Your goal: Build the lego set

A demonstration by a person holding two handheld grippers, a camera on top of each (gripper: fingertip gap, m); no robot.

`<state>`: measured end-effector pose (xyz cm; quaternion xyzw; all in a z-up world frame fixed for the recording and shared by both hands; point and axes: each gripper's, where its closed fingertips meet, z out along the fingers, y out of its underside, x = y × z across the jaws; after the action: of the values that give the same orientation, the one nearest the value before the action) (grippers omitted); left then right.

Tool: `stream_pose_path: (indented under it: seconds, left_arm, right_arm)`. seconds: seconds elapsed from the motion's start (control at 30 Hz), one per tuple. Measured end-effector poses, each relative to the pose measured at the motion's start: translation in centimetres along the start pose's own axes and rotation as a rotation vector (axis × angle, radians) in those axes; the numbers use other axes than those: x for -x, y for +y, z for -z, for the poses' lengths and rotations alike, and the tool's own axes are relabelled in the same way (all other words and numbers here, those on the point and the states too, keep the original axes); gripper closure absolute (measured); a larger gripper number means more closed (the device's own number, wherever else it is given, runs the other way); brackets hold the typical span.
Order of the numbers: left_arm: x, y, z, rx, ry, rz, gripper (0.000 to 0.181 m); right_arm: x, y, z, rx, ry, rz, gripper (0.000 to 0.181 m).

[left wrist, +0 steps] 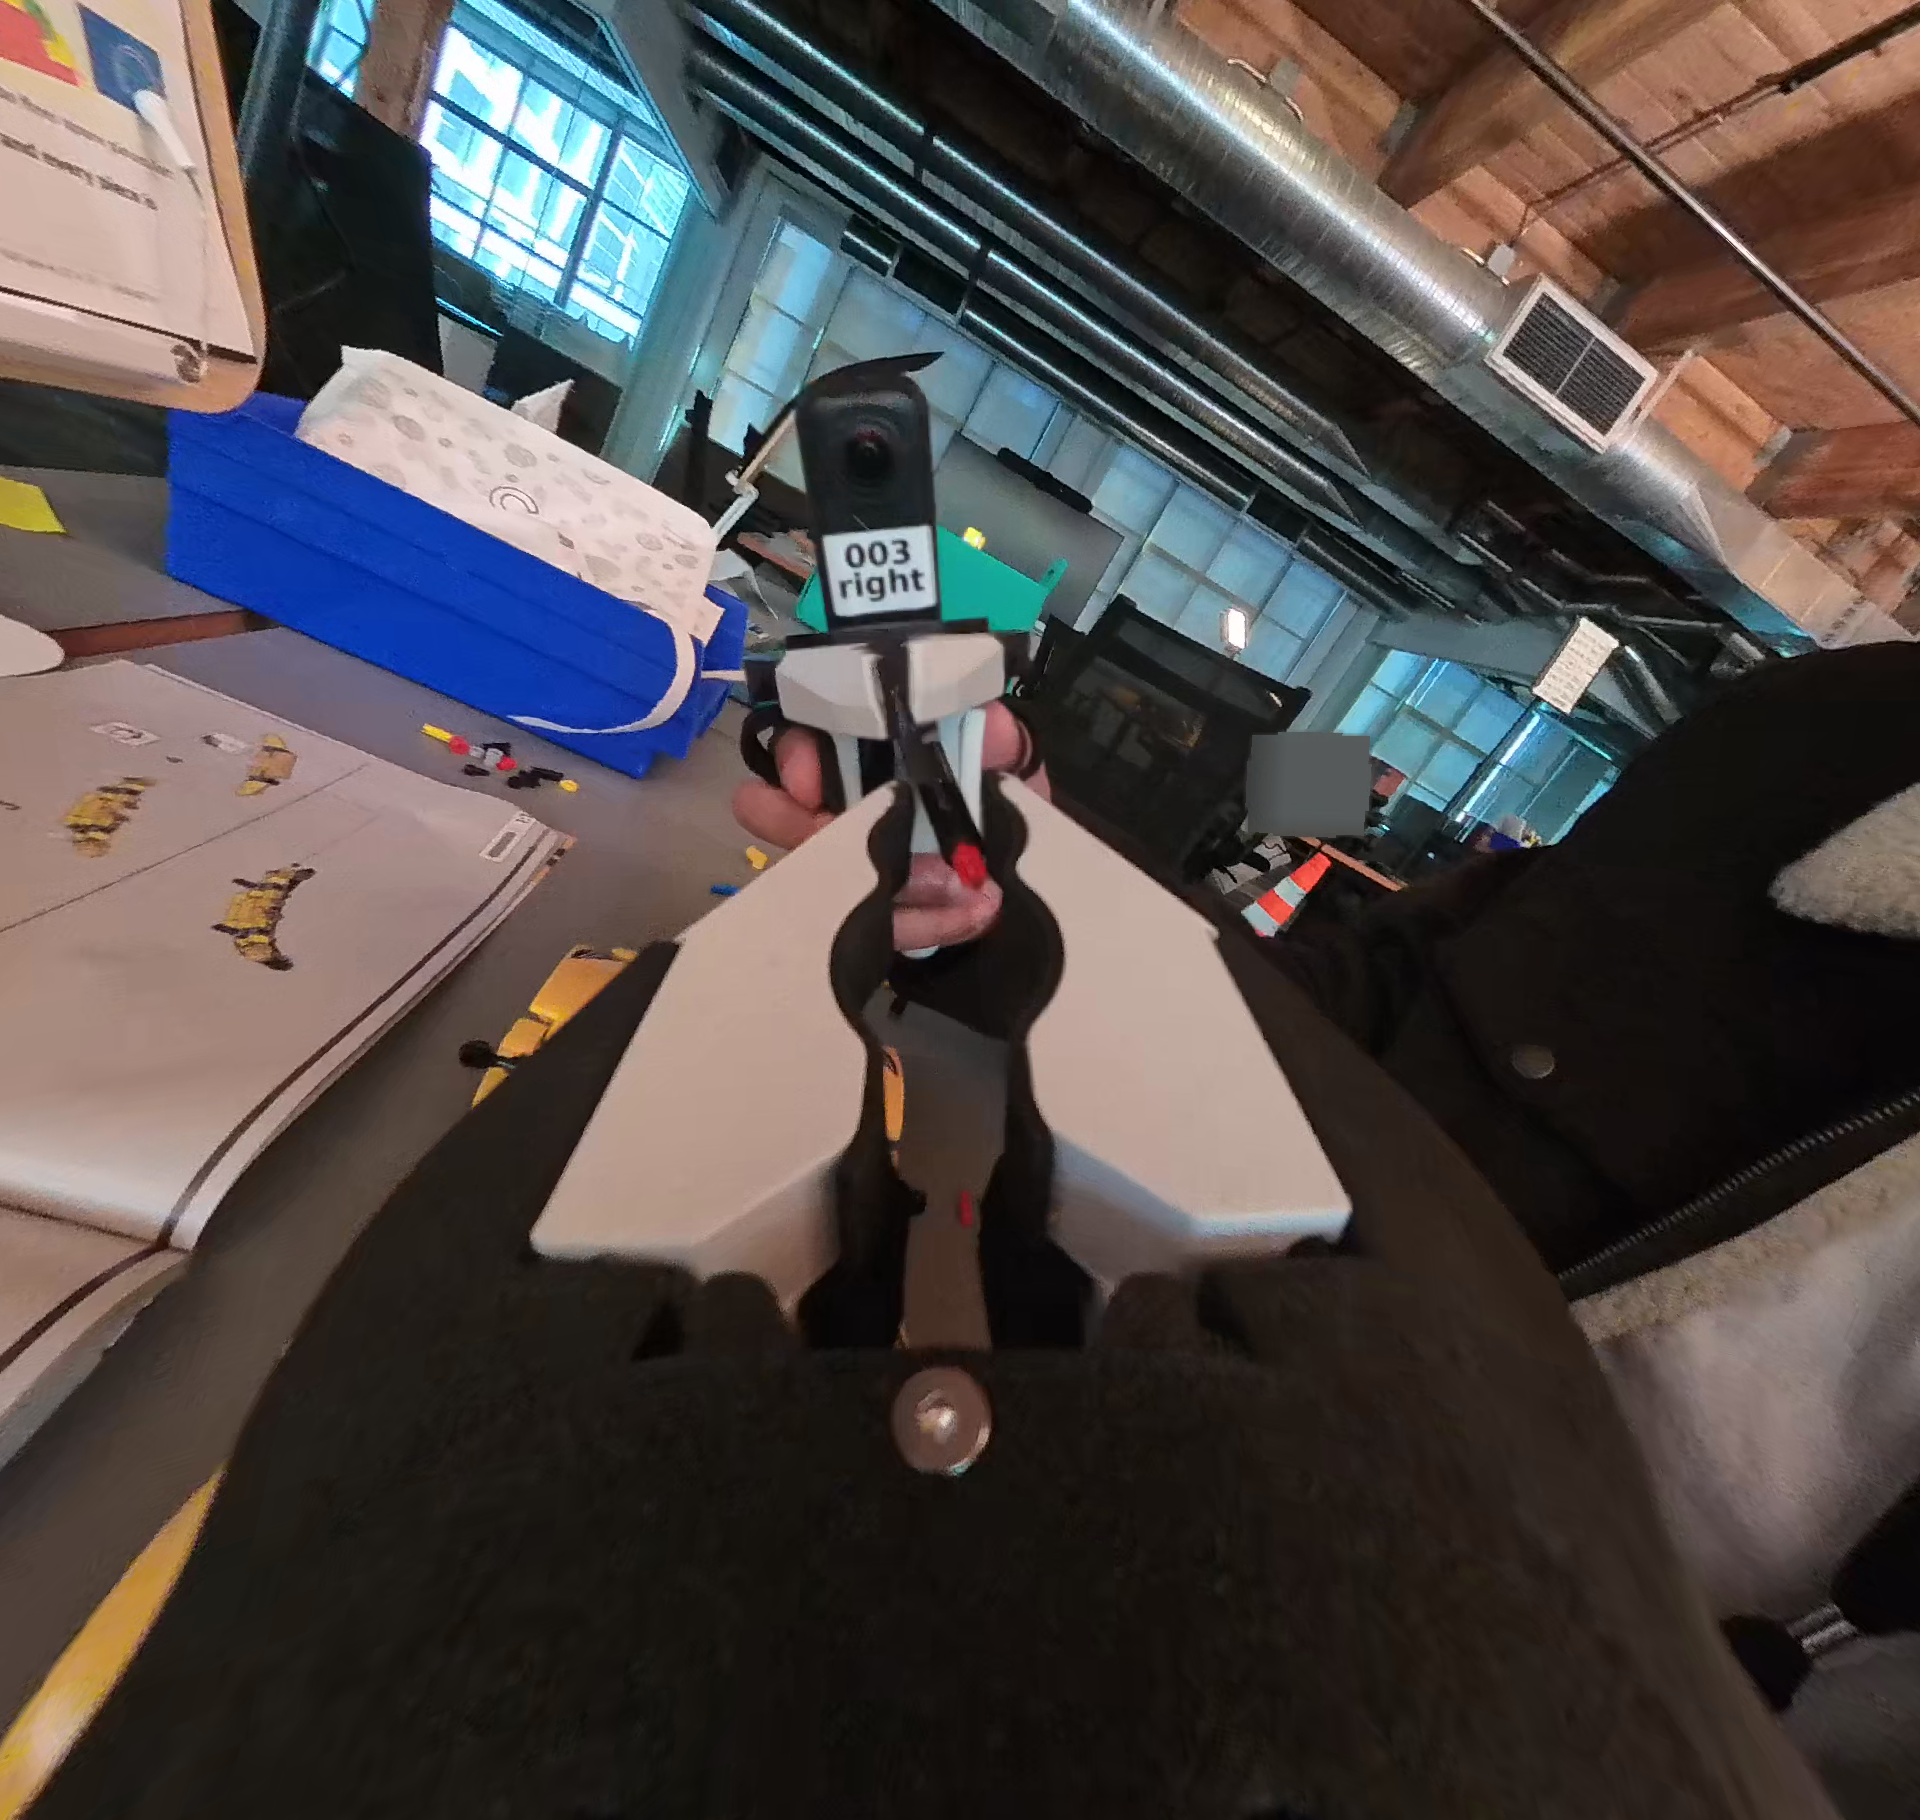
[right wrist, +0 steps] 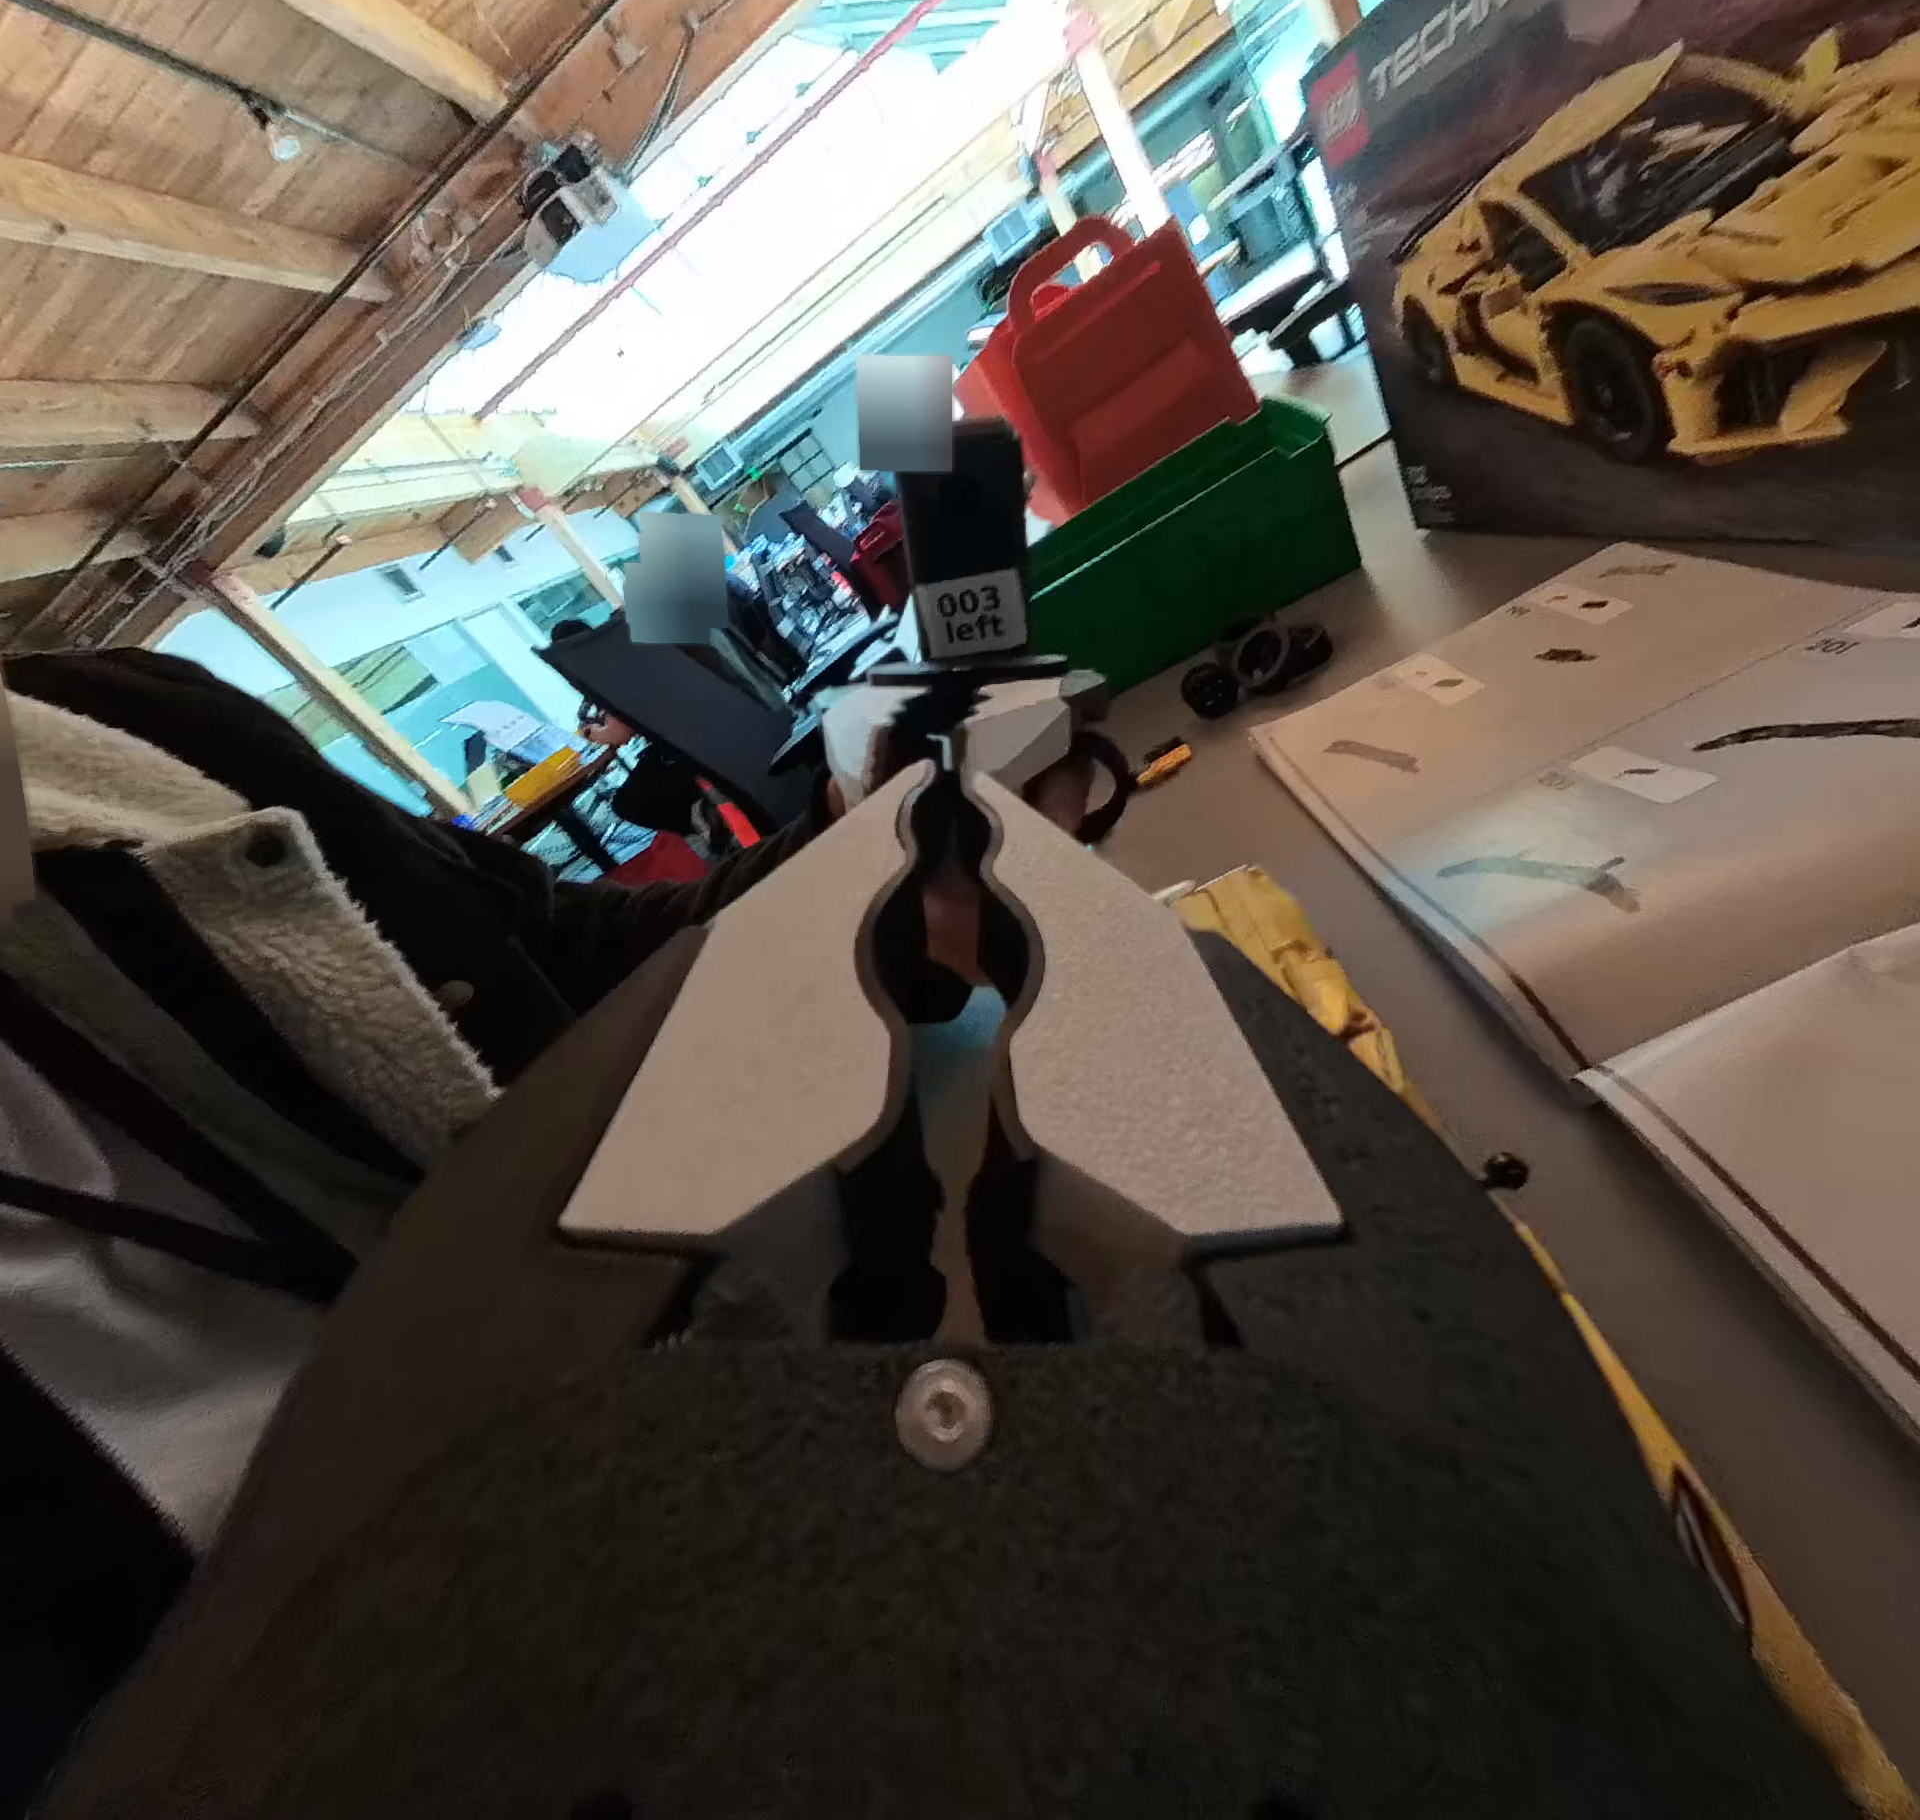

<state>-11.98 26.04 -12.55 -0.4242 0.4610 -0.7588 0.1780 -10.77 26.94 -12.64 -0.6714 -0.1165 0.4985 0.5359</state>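
Note:
My two grippers meet tip to tip above the table. In the left wrist view, my right gripper (left wrist: 896,695) is shut on a thin black lego rod (left wrist: 930,783) with a red end (left wrist: 968,861). The rod reaches in between the tips of my left gripper (left wrist: 940,814), which stands nearly closed around it. In the right wrist view, my right gripper (right wrist: 940,778) pinches a black piece (right wrist: 940,794). My left gripper (right wrist: 940,721) faces it, its fingers closed on the same black piece. A yellow lego model (left wrist: 540,1017) lies below the grippers; it also shows in the right wrist view (right wrist: 1288,949).
An open instruction booklet (left wrist: 208,939) lies on the grey table beside a blue bin (left wrist: 416,565) and loose small pieces (left wrist: 499,757). The right wrist view shows a green bin (right wrist: 1195,544) holding a red case (right wrist: 1122,368), black tyres (right wrist: 1257,658), and the set's box (right wrist: 1662,264). A person's jacket (left wrist: 1610,991) is close. My two grippers' fingertips are within a few centimetres of each other.

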Motion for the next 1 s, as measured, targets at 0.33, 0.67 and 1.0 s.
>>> stream_pose_path:
  seconds: [0.33,0.67,1.0]
  left_arm:
    - [-0.3,0.8,-0.7,0.022,0.014,0.007,0.174]
    - [0.3,-0.2,0.1,0.009,-0.086,-0.095,0.180]
    - [0.4,-3.4,2.8,-0.160,-0.077,-0.060,0.181]
  right_arm:
    - [0.7,1.5,0.0,0.113,-0.012,0.066,0.181]
    - [0.4,0.7,-0.8,0.034,0.024,0.079,0.177]
    - [4.2,4.1,4.0,0.341,0.278,0.458,0.161]
